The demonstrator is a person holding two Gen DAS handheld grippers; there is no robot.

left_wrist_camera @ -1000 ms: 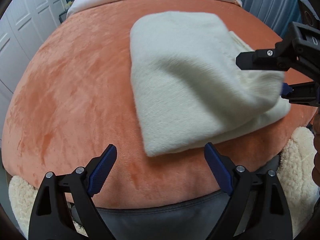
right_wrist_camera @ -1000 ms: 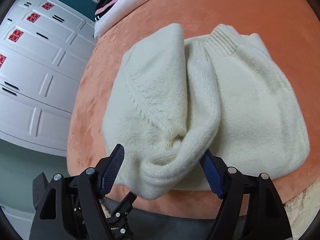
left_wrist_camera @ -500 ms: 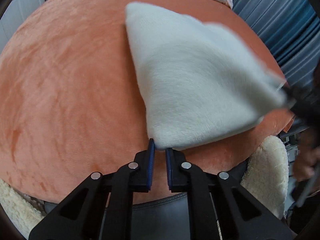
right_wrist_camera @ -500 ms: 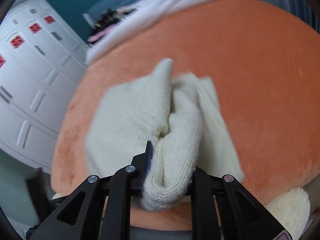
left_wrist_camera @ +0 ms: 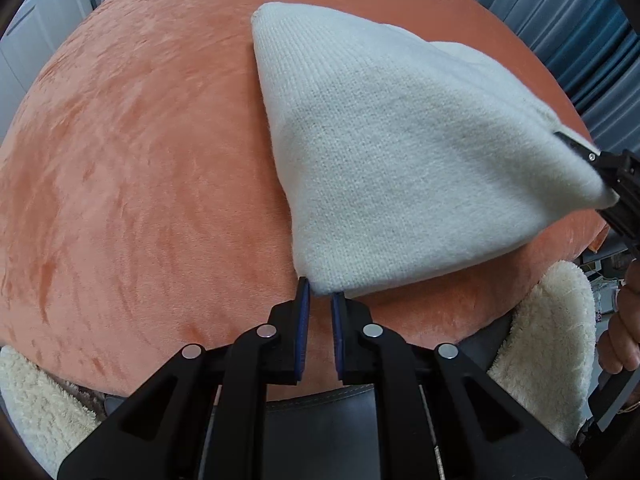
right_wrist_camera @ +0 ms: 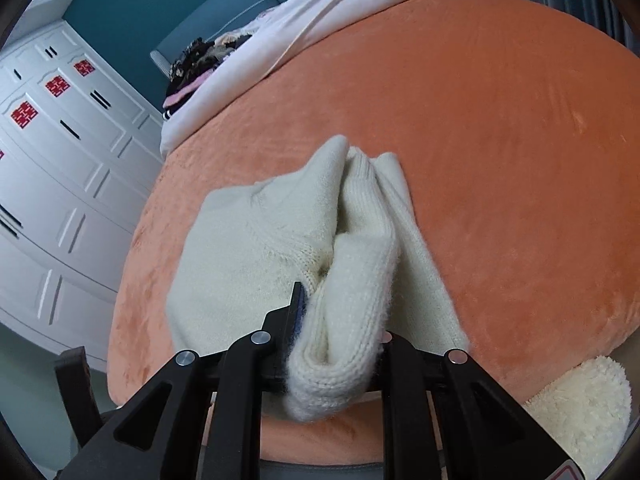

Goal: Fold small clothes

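Sweater [left_wrist_camera: 400, 168] corners now pinched, lifted off blanket [left_wrist_camera: 140, 160]

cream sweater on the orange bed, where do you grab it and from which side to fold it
Grip the cream sweater at its two near corners, coming from the near edge of the orange bed. The left gripper pinches the thin corner; the right gripper clamps the thick rolled bunch, so the cloth hangs taut between them.

One cream sweater [left_wrist_camera: 400, 168], one orange blanket [left_wrist_camera: 140, 168], two hand-held grippers, and three red wardrobe stickers [right_wrist_camera: 58, 85].
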